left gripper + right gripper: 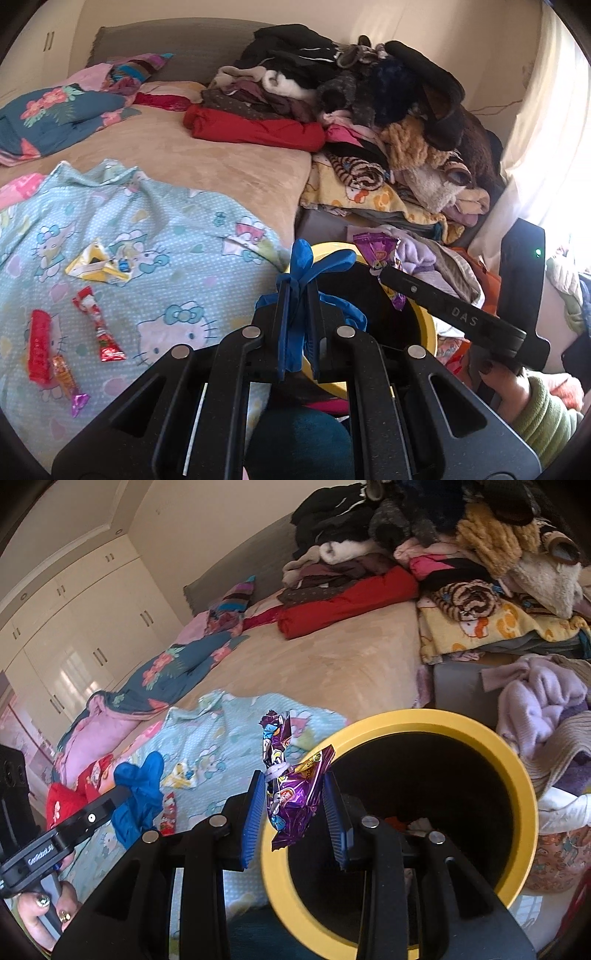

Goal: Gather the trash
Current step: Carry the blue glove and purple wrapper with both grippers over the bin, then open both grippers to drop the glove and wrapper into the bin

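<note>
A yellow-rimmed black bin [517, 775] stands beside the bed; its rim also shows in the left wrist view [430, 321]. My left gripper [298, 291] is shut on a blue glove [303, 266] and holds it over the bin's near edge; the glove shows in the right wrist view [138, 790]. My right gripper [295, 779] has its jaws apart with a purple snack wrapper [295, 794] between the pads, above the bin's rim; the wrapper also shows in the left wrist view [380, 251]. Whether the pads still touch it is unclear.
On the light-blue Hello Kitty sheet [177, 229] lie a yellow-white wrapper [99, 264], a red candy wrapper [98, 325], a red packet [38, 345] and an orange-pink candy [68, 382]. Piled clothes [351, 92] fill the bed's far right. White wardrobes [74, 627] stand behind.
</note>
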Motion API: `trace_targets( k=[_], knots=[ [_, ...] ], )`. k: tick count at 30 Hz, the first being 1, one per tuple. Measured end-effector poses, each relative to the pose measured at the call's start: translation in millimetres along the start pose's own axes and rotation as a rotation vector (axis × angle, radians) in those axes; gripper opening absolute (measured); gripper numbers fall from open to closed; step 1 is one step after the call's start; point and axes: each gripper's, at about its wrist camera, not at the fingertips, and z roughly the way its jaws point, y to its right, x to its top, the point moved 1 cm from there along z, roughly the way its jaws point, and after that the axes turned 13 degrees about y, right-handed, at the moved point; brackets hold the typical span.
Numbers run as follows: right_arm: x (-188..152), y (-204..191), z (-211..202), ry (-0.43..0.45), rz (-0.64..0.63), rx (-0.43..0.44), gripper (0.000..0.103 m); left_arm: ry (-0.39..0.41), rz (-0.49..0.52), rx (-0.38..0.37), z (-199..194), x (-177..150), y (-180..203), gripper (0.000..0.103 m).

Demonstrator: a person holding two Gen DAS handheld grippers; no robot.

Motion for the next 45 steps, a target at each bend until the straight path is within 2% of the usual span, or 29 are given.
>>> trace_targets(
  k=[15,29,45],
  knots=[
    [5.5,40.1,-7.1,0.022,0.047,-0.088,0.031,-0.043,0.056,-0.064,23.1,-12.9,33.0,0.004],
    [1.2,75.2,-6.3,0.006,0.100,-0.158,0.032,-0.102,0.104,-0.106,47.7,-33.1,55.5,0.005],
    [-8.1,98.6,0.6,-0.034,0.131,-0.195,0.033,-0.178,0.096,-0.133,86.1,-54.7,62.9,0.005]
  ],
)
